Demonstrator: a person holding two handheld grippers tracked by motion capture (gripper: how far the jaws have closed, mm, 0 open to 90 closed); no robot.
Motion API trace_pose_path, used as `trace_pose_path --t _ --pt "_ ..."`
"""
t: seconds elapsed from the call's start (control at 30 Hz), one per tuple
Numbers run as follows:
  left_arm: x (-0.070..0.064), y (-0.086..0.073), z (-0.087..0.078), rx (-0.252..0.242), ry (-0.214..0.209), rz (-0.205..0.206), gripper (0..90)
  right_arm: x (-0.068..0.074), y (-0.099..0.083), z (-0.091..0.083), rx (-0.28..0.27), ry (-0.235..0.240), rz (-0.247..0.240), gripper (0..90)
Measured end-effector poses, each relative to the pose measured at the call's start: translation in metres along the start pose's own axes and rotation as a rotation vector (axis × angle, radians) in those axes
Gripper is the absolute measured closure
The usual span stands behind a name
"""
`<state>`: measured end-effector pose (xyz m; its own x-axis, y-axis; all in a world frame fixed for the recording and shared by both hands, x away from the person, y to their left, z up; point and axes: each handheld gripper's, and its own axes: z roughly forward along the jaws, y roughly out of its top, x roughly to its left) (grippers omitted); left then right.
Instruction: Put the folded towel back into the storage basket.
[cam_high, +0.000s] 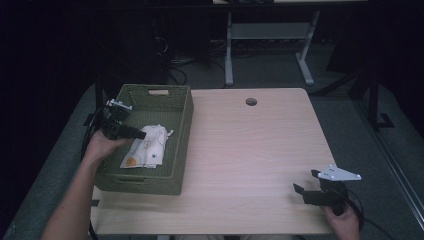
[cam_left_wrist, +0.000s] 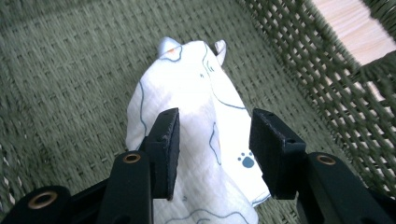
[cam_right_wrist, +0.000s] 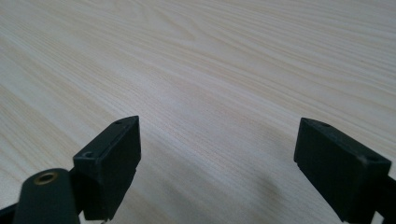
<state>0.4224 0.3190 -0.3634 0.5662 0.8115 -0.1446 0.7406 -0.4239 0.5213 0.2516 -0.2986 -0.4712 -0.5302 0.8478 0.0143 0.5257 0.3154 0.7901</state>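
1. A green woven basket (cam_high: 183, 107) sits on the left part of a light wooden table (cam_high: 250, 150), its near wall by the table's front edge
2. Inside the basket lies a white cloth (cam_high: 150, 145) with thin blue lines, an orange patch at its near corner and (seen in the left gripper view) a small blue paw print (cam_left_wrist: 246, 161)
3. The left gripper (cam_high: 132, 132) reaches over the basket's left rim from the person's left hand (cam_high: 102, 146), its tip above the cloth's far left part
4. In the left gripper view the left gripper (cam_left_wrist: 215, 149) has its jaws partly apart, one on either side of a raised fold of the cloth (cam_left_wrist: 196, 102); whether they touch the fabric I cannot tell, and nothing is pinched between them
5. The right gripper (cam_high: 306, 184) is held low over the table's front right corner by the right hand (cam_high: 342, 220), well apart from the basket
6. In the right gripper view its jaws stand wide, with bare wood grain (cam_right_wrist: 210, 70) between them
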Motion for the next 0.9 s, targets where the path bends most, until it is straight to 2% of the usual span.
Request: trace_pose_path --t 0.17,0.2,0.33,0.47,0.7,0.8,0.83,0.9 --pt "-0.007 -0.003 0.005 0.022 -0.051 0.005 62.7 0.001 0.000 0.000 -0.001 0.001 -0.003 14.4" --pt "-0.009 -0.004 0.007 0.041 -0.079 0.008 65.6 0.001 0.000 -0.001 0.000 0.003 -0.002 14.4" --pt "-0.016 -0.003 0.016 0.117 -0.121 0.040 67.7 0.002 0.001 0.000 -0.003 0.007 -0.011 14.4" --pt "-0.021 -0.002 0.027 0.175 -0.127 0.048 64.9 0.003 0.001 -0.001 -0.005 0.006 -0.011 14.4" --pt "-0.023 0.001 0.046 0.241 -0.136 0.043 63.4 0.002 0.001 -0.001 -0.006 0.007 -0.003 14.4" --pt "-0.023 0.002 0.057 0.269 -0.155 0.017 61.8 0.001 0.001 -0.001 -0.006 0.007 0.000 14.4" --pt "-0.024 0.002 0.059 0.284 -0.148 0.028 61.3 0.001 0.001 -0.001 -0.006 0.008 0.002 14.4" --pt "-0.026 0.002 0.065 0.303 -0.139 0.024 60.1 0.001 0.001 -0.001 -0.007 0.008 0.003 14.4"
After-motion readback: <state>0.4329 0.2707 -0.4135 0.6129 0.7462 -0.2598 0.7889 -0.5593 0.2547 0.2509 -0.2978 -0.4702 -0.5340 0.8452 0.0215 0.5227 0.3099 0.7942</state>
